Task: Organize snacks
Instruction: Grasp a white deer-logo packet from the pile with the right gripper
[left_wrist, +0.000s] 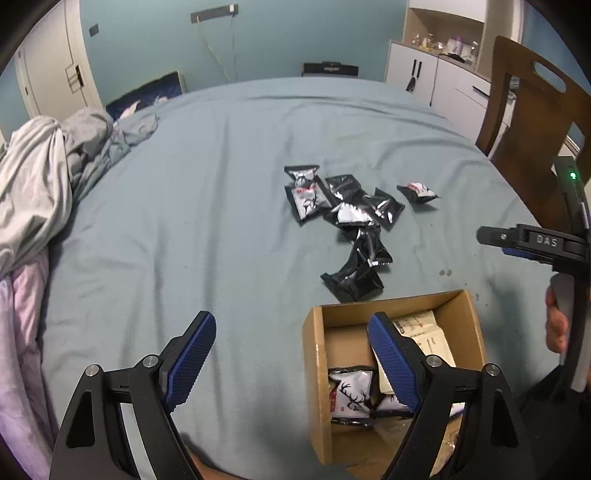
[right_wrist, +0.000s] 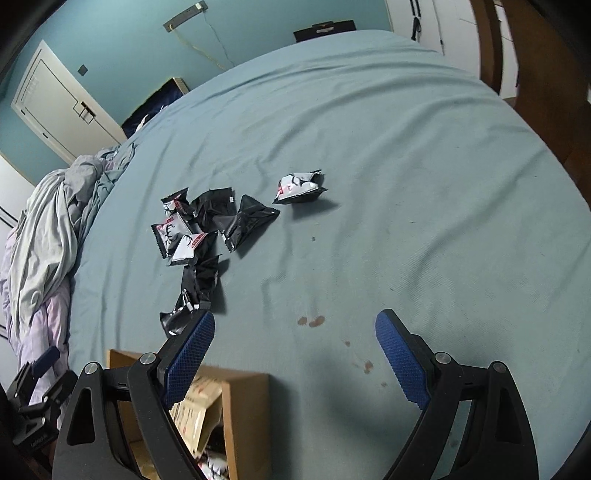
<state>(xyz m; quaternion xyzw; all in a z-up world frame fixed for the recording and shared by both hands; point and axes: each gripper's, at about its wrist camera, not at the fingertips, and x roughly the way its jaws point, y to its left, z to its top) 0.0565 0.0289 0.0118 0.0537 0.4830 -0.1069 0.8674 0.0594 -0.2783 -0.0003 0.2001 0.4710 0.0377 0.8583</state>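
Mid-sort: both claws, left (left_wrist: 291, 354) & right (right_wrist: 295, 350), spread wide, empty. Snack packets (left_wrist: 343, 210) loose on bed (left_wrist: 221, 184); some already in box (left_wrist: 314, 369). Next: grab nearest packet (right_wrist: 177, 317), drop into box.

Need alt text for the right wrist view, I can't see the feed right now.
Open, empty right gripper hovers over a stained blue-grey bedsheet. A heap of black-and-white foil snack packets lies ahead at left, one packet lying apart, and an open brown cardboard box sits at lower left.
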